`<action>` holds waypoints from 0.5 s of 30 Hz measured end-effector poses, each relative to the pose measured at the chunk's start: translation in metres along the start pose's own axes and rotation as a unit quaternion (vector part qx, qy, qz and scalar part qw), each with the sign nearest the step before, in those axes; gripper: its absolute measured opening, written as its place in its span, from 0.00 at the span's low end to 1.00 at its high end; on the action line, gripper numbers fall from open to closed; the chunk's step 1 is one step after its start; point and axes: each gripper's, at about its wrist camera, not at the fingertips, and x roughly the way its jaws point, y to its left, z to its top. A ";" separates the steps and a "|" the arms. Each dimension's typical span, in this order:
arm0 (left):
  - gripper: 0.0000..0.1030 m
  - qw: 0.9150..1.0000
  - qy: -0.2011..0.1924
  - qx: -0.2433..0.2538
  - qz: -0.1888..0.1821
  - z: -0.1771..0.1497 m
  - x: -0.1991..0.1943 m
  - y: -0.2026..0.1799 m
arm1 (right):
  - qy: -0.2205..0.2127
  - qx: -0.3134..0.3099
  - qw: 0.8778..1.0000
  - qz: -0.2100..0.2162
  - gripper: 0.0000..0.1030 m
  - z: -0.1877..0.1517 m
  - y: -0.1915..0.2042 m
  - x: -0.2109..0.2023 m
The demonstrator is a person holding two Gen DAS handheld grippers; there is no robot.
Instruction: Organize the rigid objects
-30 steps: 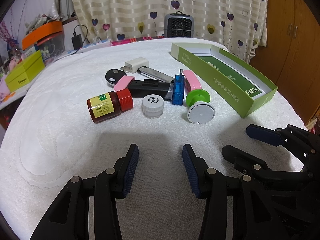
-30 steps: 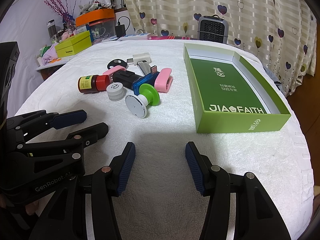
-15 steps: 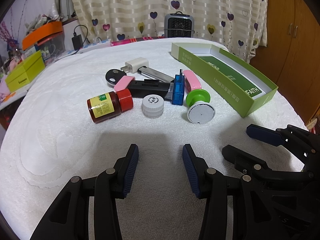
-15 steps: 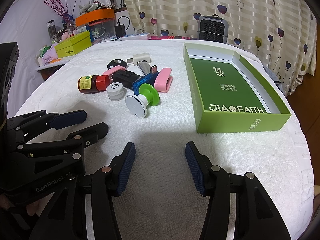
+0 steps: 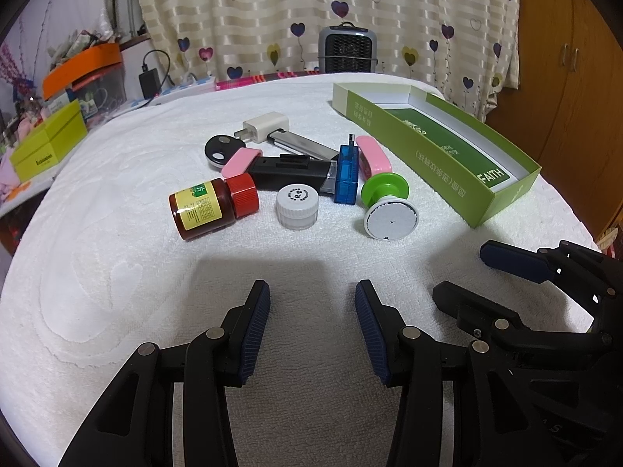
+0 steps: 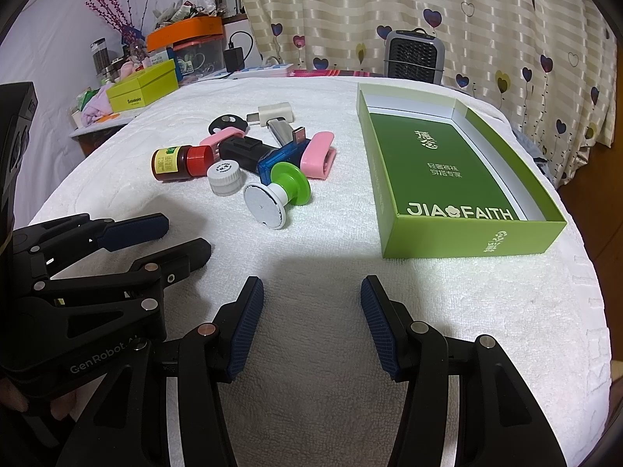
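A heap of small rigid items lies mid-table: a brown bottle with a red cap, a white screw cap, a green-and-white stamp, a blue USB stick, a black block, two pink clips, a white charger and a black key fob. To the right sits an open green box, nothing inside. My left gripper and right gripper both hover open near the front edge, holding nothing.
A white towel covers the round table. Beyond its far edge stand a grey heater, a heart-print curtain, a lime box and an orange-lidded bin. A wooden wardrobe is at the right.
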 end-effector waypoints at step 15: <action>0.44 1.000 0.005 0.003 -0.013 0.000 0.003 0.003 | 0.003 -0.007 1.000 -0.002 0.52 0.000 0.001 0.000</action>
